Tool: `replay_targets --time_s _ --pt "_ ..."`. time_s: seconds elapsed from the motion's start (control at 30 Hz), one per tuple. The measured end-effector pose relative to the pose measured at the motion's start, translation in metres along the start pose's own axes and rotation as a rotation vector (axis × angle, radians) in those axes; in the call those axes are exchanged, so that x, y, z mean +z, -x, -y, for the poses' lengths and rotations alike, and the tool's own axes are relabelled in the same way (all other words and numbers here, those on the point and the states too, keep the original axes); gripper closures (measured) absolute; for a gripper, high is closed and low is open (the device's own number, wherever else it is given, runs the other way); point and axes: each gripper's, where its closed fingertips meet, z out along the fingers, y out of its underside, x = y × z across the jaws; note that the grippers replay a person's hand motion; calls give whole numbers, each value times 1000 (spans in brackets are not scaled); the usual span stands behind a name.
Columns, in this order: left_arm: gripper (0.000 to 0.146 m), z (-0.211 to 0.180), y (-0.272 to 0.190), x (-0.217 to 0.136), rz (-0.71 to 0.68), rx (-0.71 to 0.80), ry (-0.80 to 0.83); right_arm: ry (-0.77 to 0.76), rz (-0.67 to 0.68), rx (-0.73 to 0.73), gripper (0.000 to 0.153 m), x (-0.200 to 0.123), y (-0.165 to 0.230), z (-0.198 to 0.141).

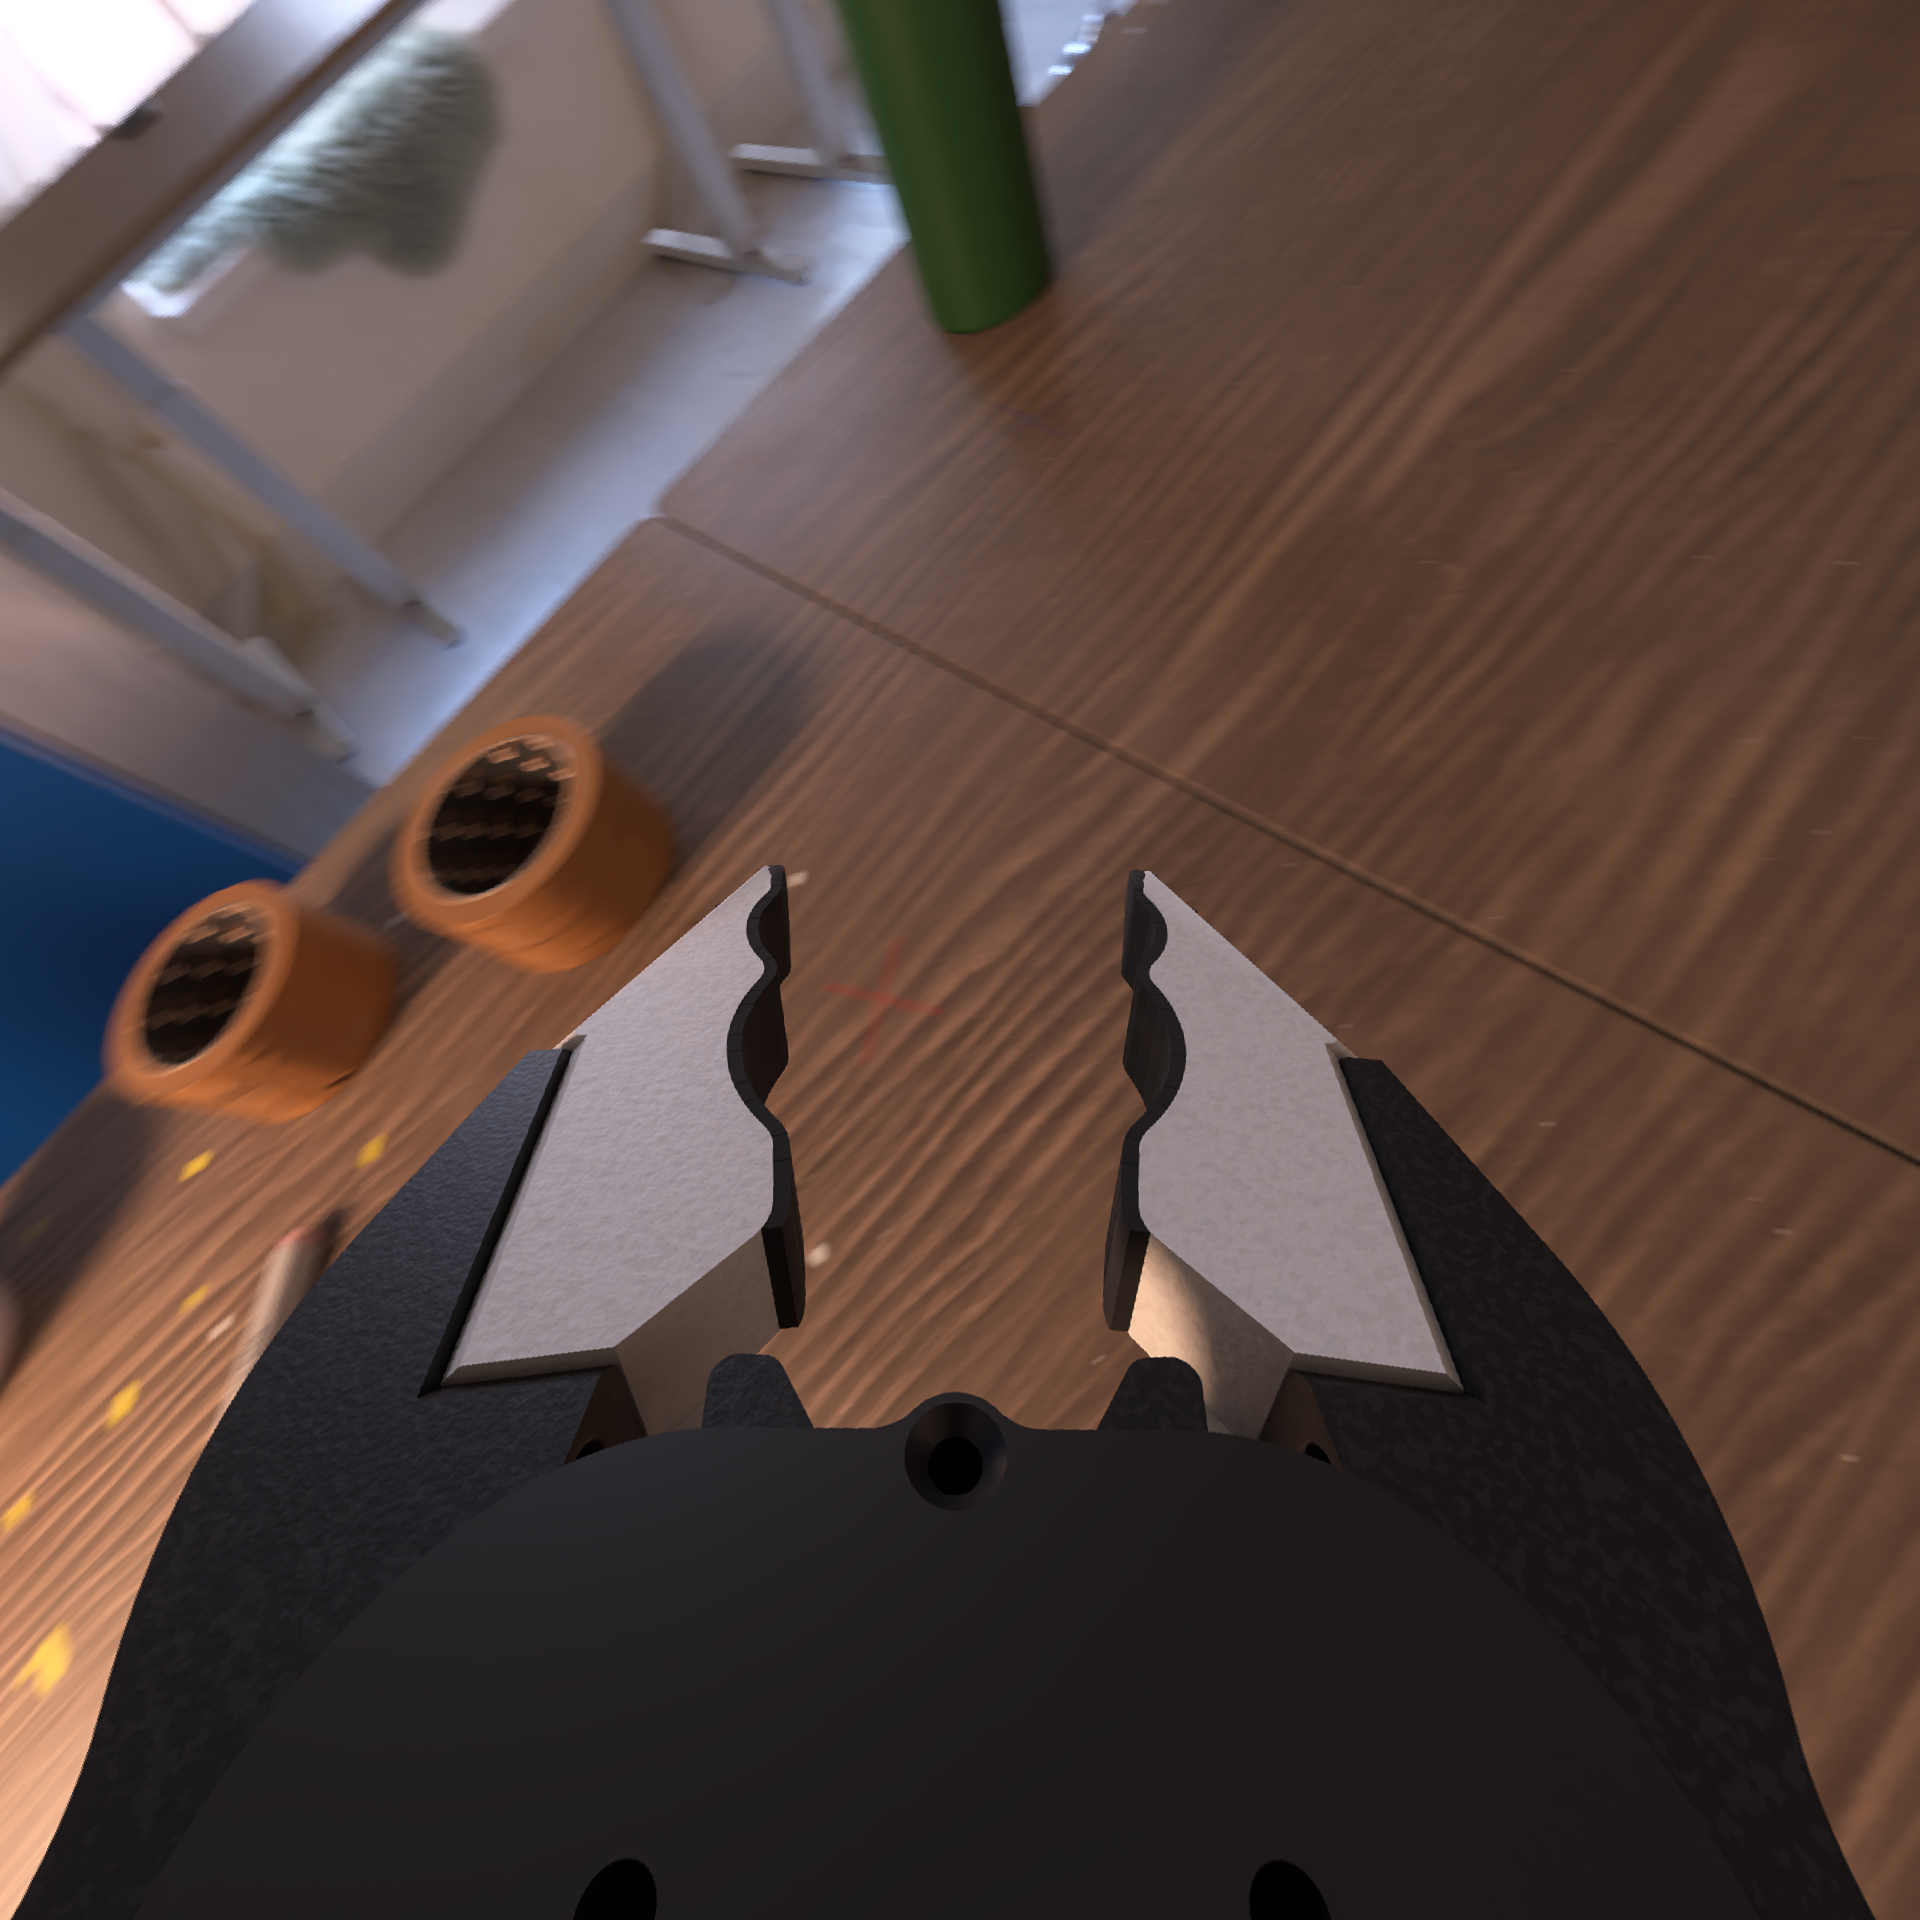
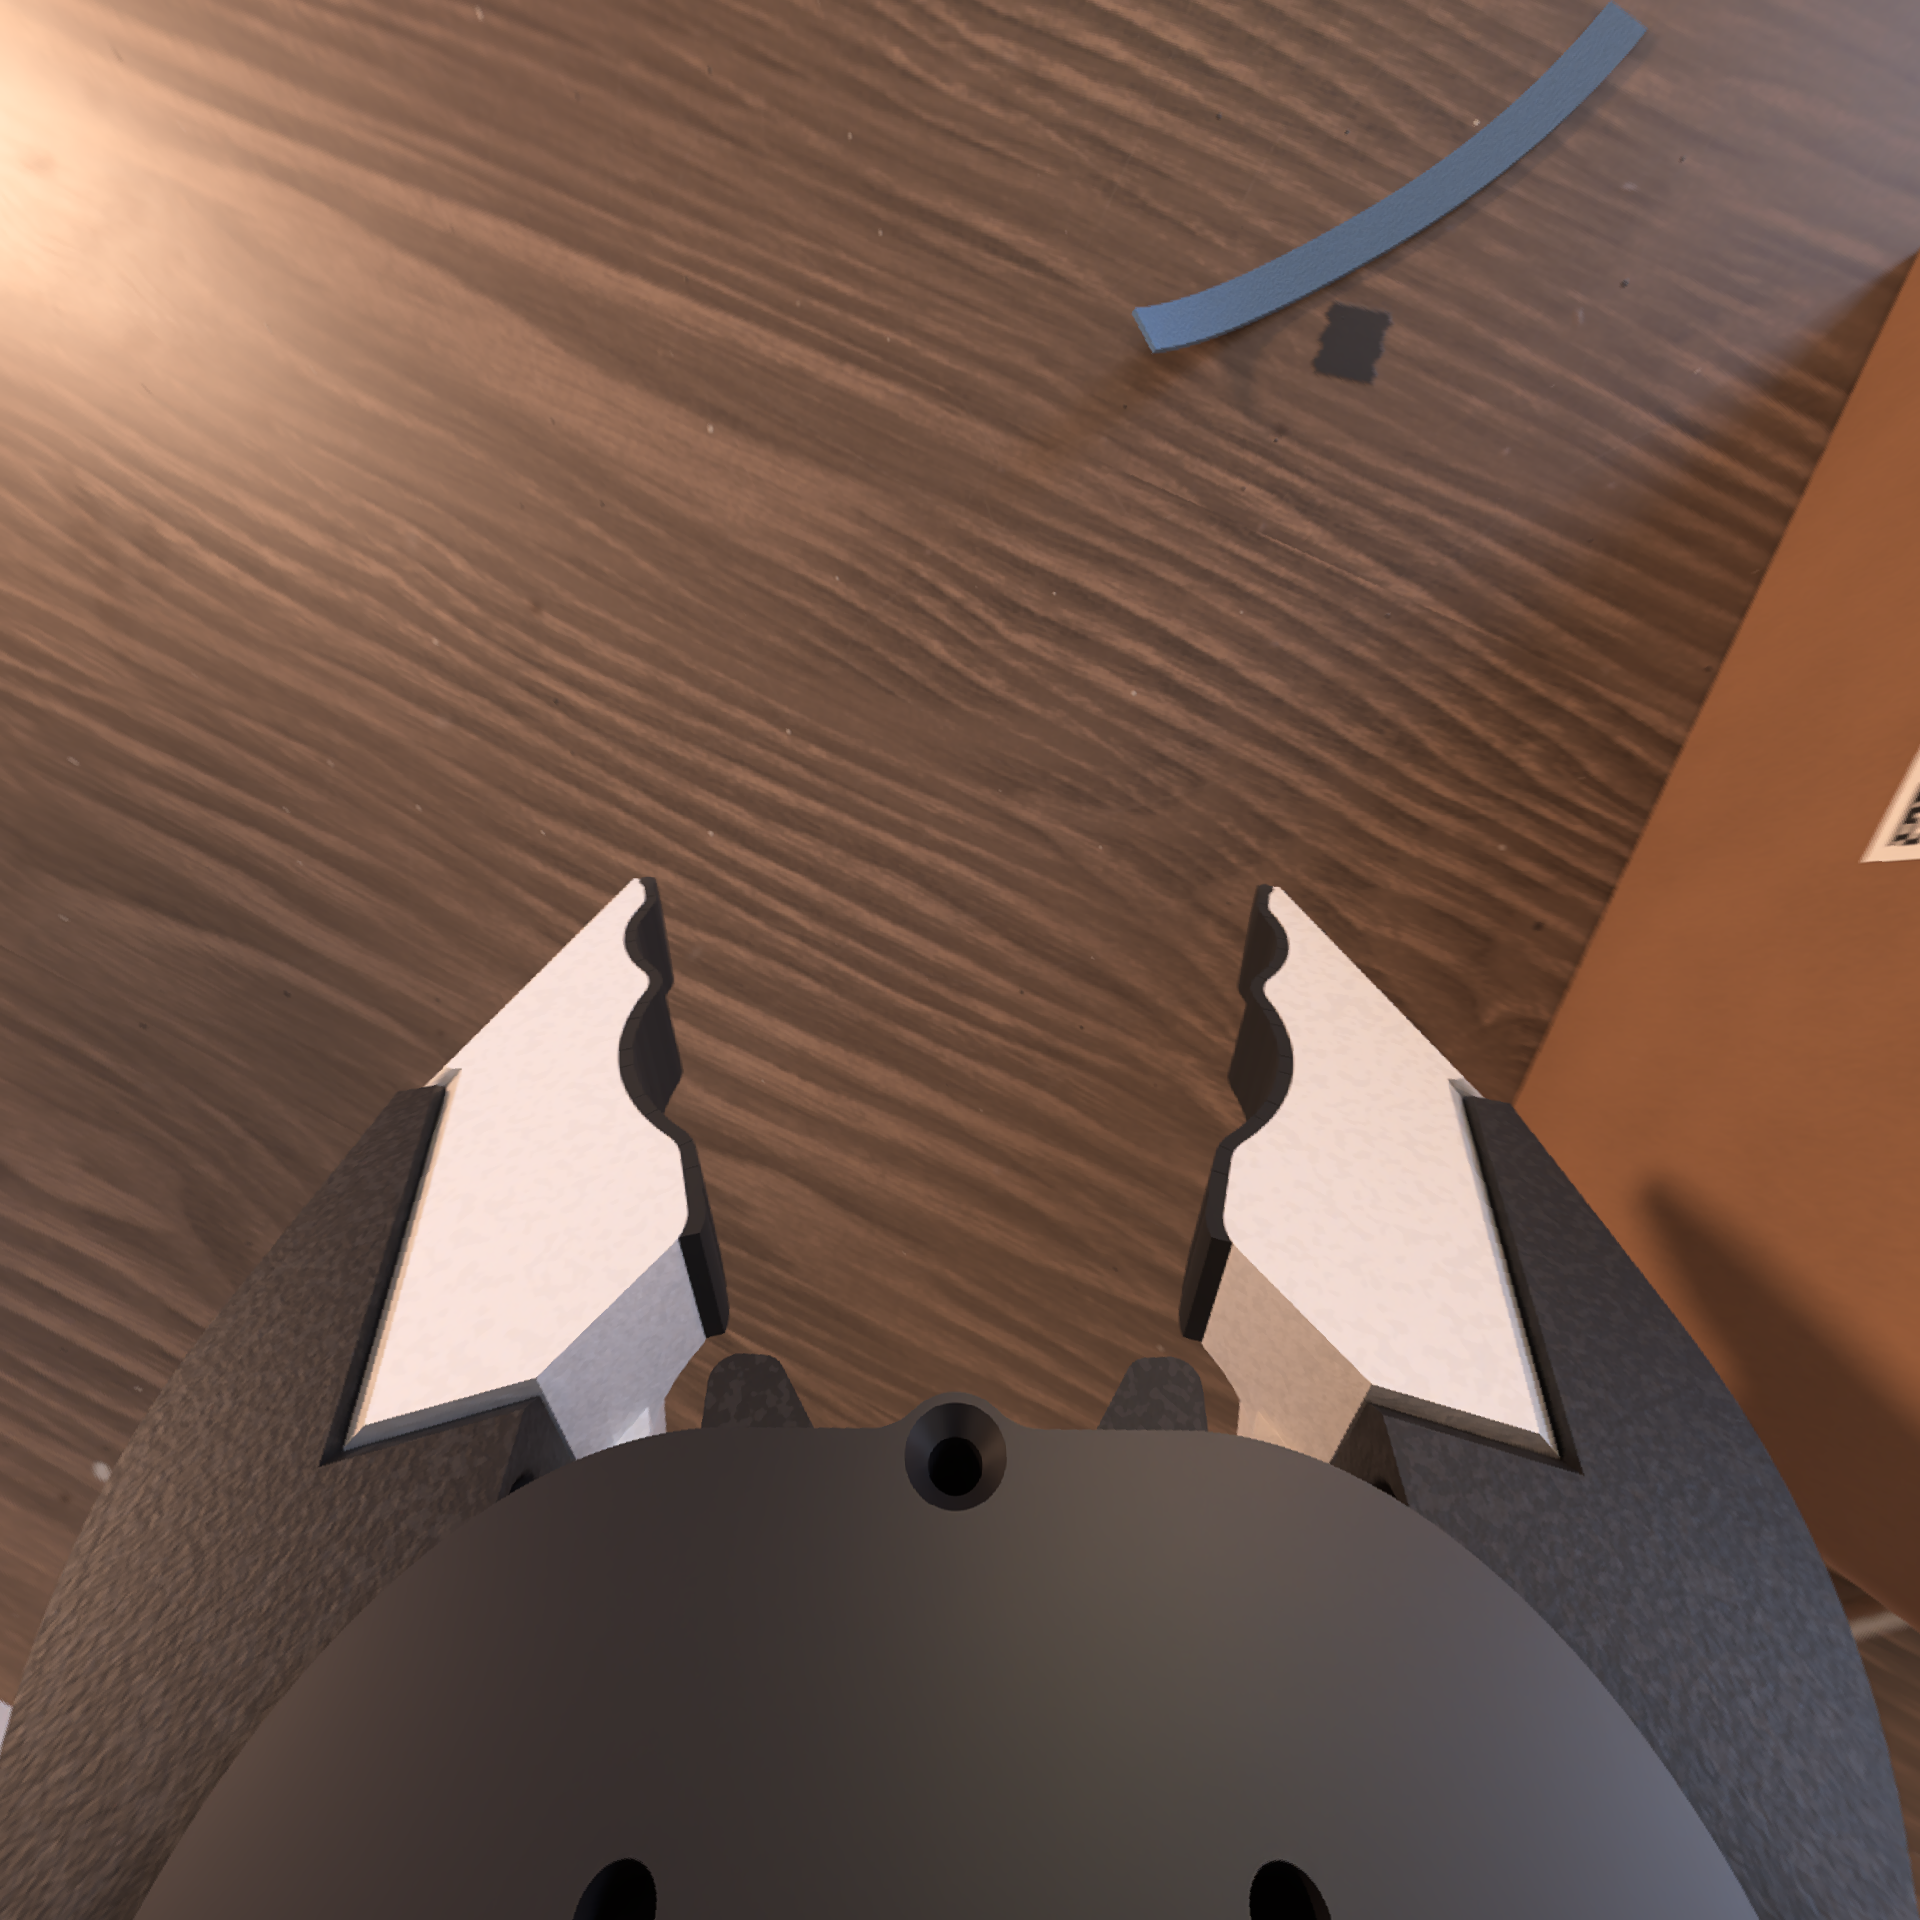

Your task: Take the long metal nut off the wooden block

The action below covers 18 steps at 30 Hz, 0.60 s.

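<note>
Brown wood-grain tabletop [image 2: 831, 520] fills both views, and we find neither the long metal nut nor the wooden block with certainty; a grey cylindrical item [image 1: 286, 1283] beside our left gripper [image 1: 956, 883] is too blurred to identify. Both the left gripper and the right gripper [image 2: 956, 894] hover spread and empty; searching blind, we risk knocking the orange tape rolls [image 1: 530, 836] or hitting the cardboard box [image 2: 1766, 935] at right

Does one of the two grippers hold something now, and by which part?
Nothing is held. The left gripper and the right gripper are both open, with only bare wooden table between their fingers.
</note>
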Motion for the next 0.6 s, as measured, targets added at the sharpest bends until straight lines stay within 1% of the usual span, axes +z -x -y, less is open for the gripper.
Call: replay_targets --time_s 0.07,0.13,0.2,0.27,0.33,0.37,0.43,0.5,0.6 --pt "80 -6 31 -19 103 -20 2 -22 26 32 53 4 0 -1" --pt "77 -20 64 -40 201 -50 29 -6 12 52 64 10 -3 -5" --pt "74 -39 94 -64 295 -96 57 25 3 63 76 17 -3 -11" --pt "67 -68 119 -86 365 -152 123 55 -2 62 85 24 -3 -16" --pt "50 -103 136 -104 400 -222 215 75 -7 56 98 30 -1 -20" --pt "45 -120 143 -113 405 -265 244 87 -4 53 103 33 0 -22" --pt "43 -151 156 -132 434 -342 286 117 -20 45 112 39 -2 -28" --pt "41 -178 169 -153 491 -384 338 116 -41 53 122 40 -4 -29" --pt "38 -210 178 -179 523 -463 384 105 -44 74 126 40 -4 -28"
